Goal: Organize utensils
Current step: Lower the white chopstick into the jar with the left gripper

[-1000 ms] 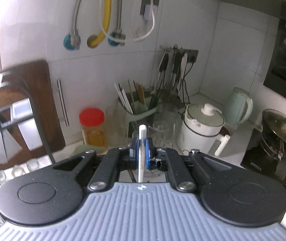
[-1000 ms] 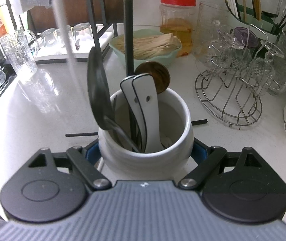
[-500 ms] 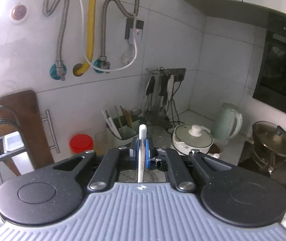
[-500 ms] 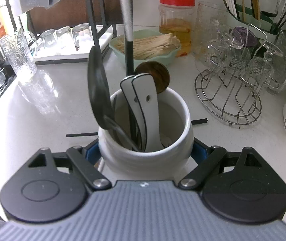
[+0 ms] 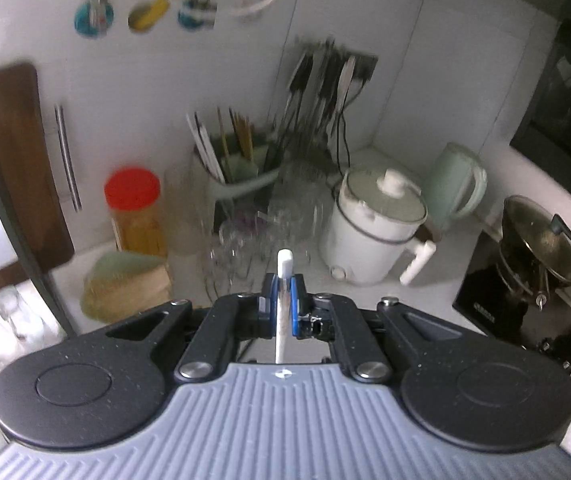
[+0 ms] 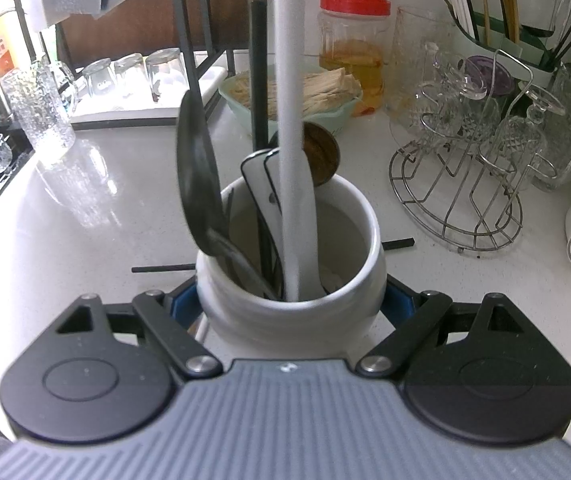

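Now the left gripper (image 5: 282,300) is clenched on a thin white utensil handle (image 5: 284,268), whose rounded tip pokes up just above the blue pads at frame centre; the rest runs down behind the gripper body. In the right wrist view that same white handle (image 6: 287,120), probably the one the left holds, comes down from the top edge into the white ceramic crock (image 6: 291,308), its lower end inside near the front rim. The right gripper (image 6: 291,304) grips the crock from both sides, blue pads pressed against its ribbed wall.

Versus half a second ago: the white handle was only a grey blurred shaft above the crock, now it reaches inside. The left view has tipped downward, so the counter and red-lidded jar (image 5: 133,208) fill more of the frame, motion-blurred. Crock and right gripper are unchanged.

Crock: glossy, round, thick-rimmed. Inside it: a dark matte ladle (image 6: 197,184) leaning left, two flat white spatulas (image 6: 261,184) with black edges, a round wooden spoon bowl (image 6: 319,156) behind. A thin black chopstick (image 6: 163,269) lies flat on the speckled white counter (image 6: 65,240) behind the crock. A wire glass rack (image 6: 457,200) sits at right.
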`<state>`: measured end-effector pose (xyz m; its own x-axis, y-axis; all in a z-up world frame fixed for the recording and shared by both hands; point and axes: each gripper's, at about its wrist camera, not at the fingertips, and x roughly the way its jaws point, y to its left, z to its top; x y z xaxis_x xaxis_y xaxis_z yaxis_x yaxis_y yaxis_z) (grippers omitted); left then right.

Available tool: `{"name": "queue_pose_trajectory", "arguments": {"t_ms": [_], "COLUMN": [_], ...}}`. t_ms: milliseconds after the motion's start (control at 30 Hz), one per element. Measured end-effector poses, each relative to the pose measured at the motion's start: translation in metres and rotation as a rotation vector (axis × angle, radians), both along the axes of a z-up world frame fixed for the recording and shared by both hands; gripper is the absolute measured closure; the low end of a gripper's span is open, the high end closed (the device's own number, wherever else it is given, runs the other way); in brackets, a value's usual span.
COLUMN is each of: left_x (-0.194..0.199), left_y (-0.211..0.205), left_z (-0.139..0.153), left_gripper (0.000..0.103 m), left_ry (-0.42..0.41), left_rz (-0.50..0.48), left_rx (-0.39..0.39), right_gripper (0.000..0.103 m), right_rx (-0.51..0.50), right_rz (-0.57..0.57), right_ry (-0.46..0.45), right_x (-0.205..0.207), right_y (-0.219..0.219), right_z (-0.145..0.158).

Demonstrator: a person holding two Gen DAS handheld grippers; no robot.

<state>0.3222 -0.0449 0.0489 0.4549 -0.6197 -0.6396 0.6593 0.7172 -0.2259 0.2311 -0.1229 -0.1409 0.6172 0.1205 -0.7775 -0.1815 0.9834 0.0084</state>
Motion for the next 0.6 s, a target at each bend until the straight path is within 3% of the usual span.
{"name": "queue_pose_trajectory", "arguments": {"t_ms": [433, 600], "left_x": [0.035, 0.042], "left_y": [-0.014, -0.019], "left_z": [-0.023, -0.033], "left_gripper": [0.096, 0.096], "left_ry": [0.302, 0.351], "left_rz": [-0.042, -0.051], "left_rx": [0.133, 0.178], "right_gripper": [0.012, 0.012], "right_rx": [-0.005, -0.004], "right_rz": [0.009, 0.010], "right_ry": [0.000, -0.004], "right_x": [0.001, 0.001], "right_y": [0.001, 0.000], "right_z": [0.001, 0.001]}}
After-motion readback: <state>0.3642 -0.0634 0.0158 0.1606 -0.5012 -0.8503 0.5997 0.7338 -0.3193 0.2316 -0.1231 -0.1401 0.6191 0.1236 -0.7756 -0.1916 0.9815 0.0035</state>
